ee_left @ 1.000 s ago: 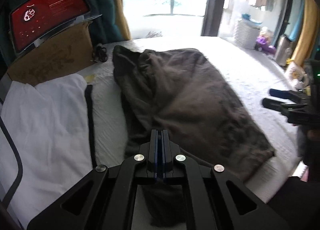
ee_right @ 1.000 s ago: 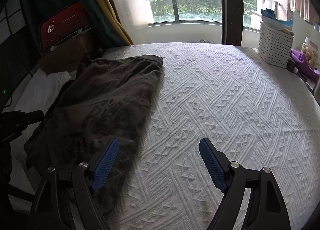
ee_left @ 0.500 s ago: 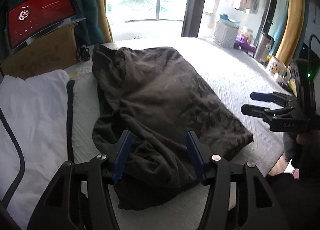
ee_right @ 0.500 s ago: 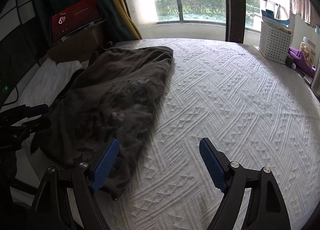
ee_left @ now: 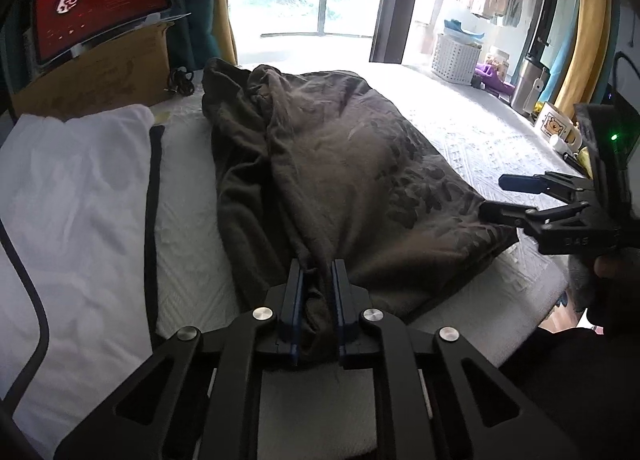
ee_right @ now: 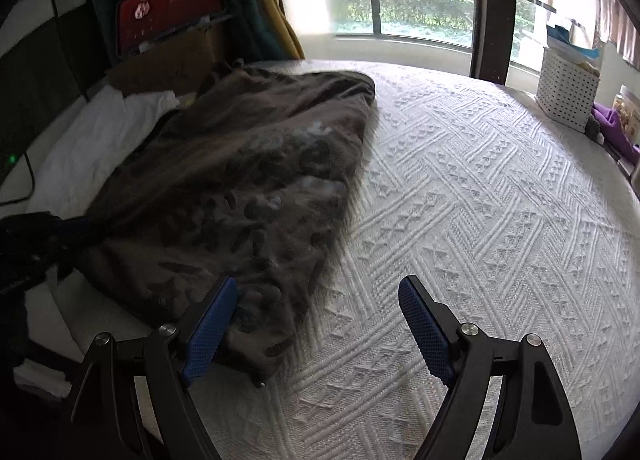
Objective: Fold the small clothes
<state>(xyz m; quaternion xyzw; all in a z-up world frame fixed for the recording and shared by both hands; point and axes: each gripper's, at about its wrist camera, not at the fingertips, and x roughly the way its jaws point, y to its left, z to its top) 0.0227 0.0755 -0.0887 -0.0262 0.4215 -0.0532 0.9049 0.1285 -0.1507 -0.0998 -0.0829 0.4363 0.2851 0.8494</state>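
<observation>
A dark brown patterned garment point(ee_left: 340, 164) lies crumpled on the white textured bedspread point(ee_right: 480, 200). My left gripper point(ee_left: 318, 266) is at the garment's near edge. Its jaws are closing, and a bunched fold of the cloth is pinched between the blue pads. In the right wrist view the same garment point(ee_right: 248, 188) fills the left half. My right gripper point(ee_right: 320, 292) stands wide open above its near corner, the left fingertip over the cloth and the right one over bare bedspread. From the left wrist view, the right gripper point(ee_left: 508, 196) hovers at the garment's right edge.
A white pillow with black piping point(ee_left: 72, 200) lies left of the garment. Behind it stand a cardboard box point(ee_left: 100, 76) and a red screen point(ee_left: 100, 8). A white basket point(ee_right: 568, 92) and a mug point(ee_left: 556, 128) sit along the bed's far right side.
The left gripper let go of the cloth, opened, moved further onto the garment and closed on a new fold. The right gripper drifted toward the garment's near corner, still open.
</observation>
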